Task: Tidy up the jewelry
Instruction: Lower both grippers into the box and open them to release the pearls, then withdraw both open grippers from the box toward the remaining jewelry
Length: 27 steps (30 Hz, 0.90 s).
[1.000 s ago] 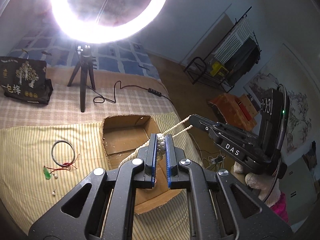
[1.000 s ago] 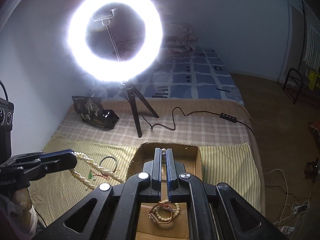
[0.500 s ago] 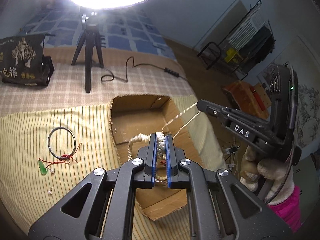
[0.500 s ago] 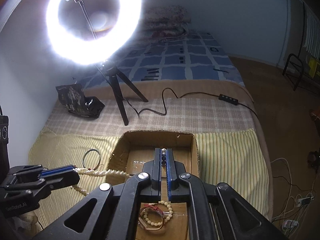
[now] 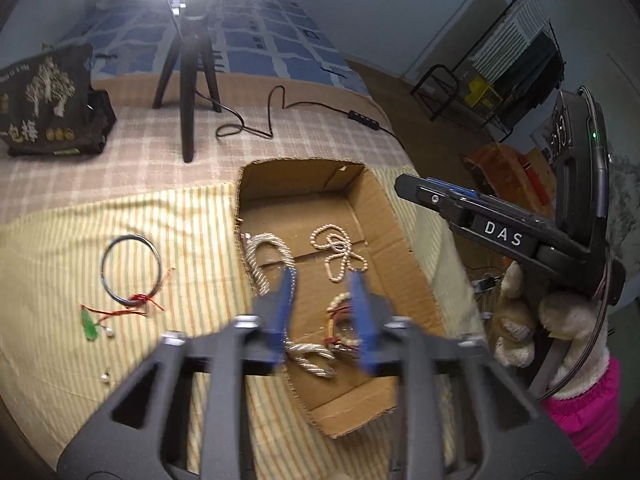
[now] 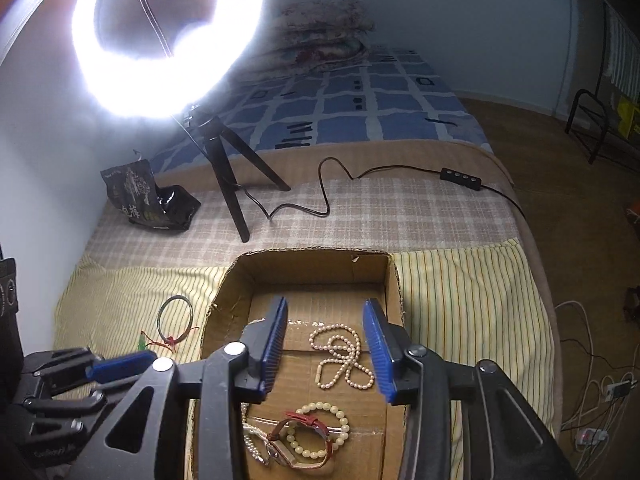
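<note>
A shallow cardboard box (image 5: 384,208) (image 6: 224,304) lies on the yellow striped cloth. A long pearl necklace (image 5: 338,254) (image 6: 340,356) lies loose on its floor, part of it twisted (image 5: 260,260). A beaded bracelet (image 6: 320,430) and a red-strapped watch (image 6: 304,440) lie nearer. My left gripper (image 5: 322,312) is open and empty over the box. My right gripper (image 6: 326,344) is open and empty above the pearls; it also shows in the left wrist view (image 5: 420,190). A dark bangle (image 5: 130,268) (image 6: 175,317) with red cord and a green pendant (image 5: 91,326) lie on the cloth left of the box.
A ring light on a black tripod (image 5: 188,80) (image 6: 228,176) stands behind the box with its cable (image 6: 328,196) across the checked blanket. A black bag (image 5: 48,100) (image 6: 148,196) sits at the back left. Small loose beads (image 5: 105,378) lie on the cloth. The bed edge drops off right.
Both grippers were shut on the pearl necklace, stretched between them. Both have opened, and the necklace has dropped onto the box floor. The grippers have lowered toward the box.
</note>
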### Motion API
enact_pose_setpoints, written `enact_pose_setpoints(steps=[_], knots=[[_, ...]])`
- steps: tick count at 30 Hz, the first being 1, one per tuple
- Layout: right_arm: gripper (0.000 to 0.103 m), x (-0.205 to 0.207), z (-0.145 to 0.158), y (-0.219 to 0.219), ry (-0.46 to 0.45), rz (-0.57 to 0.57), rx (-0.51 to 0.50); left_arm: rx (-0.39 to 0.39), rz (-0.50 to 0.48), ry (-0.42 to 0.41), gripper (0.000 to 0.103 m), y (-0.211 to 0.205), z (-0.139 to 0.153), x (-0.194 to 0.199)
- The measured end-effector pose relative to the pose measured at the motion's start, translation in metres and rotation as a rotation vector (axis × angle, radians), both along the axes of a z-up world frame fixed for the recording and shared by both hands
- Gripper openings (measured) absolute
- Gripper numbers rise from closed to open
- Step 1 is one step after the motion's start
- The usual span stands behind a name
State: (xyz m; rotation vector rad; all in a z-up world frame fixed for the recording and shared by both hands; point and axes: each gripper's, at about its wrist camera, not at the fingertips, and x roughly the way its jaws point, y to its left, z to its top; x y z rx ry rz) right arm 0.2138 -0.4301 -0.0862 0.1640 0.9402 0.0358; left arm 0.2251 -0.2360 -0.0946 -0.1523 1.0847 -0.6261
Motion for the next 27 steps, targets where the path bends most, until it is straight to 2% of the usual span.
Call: enact_pose_setpoints(steps=[1, 3, 5, 7, 8, 11, 13, 18, 27], knots=[[0.060, -0.001, 0.001, 0.001, -0.001, -0.008, -0.006, 0.004, 0.002, -0.006, 0.040, 0.001, 0.000, 0.000], [0.073, -0.003, 0.001, 0.000, -0.011, -0.024, -0.014, 0.013, 0.004, -0.012, 0.040, 0.004, 0.001, -0.003], [0.076, -0.005, 0.002, -0.001, -0.013, -0.030, -0.009, 0.021, 0.009, -0.014, 0.040, 0.007, 0.001, -0.004], [0.085, -0.006, 0.002, -0.001, -0.007, -0.040, -0.008, 0.028, 0.015, -0.015, 0.042, 0.012, 0.001, -0.005], [0.086, -0.007, 0.002, 0.000, -0.010, -0.044, -0.011, 0.030, 0.017, -0.015, 0.043, 0.014, 0.001, -0.005], [0.092, -0.010, 0.005, 0.002, -0.016, -0.061, -0.037, 0.045, 0.024, -0.020, 0.043, 0.022, 0.001, -0.007], [0.100, -0.013, 0.007, 0.003, -0.021, -0.072, -0.063, 0.057, 0.027, -0.028, 0.043, 0.026, 0.002, -0.008], [0.101, -0.021, 0.012, 0.011, -0.036, -0.075, -0.096, 0.094, 0.038, -0.069, 0.055, 0.044, 0.005, -0.014], [0.101, -0.040, 0.023, 0.035, -0.076, -0.018, -0.092, 0.152, 0.101, -0.111, 0.055, 0.101, 0.003, -0.020]])
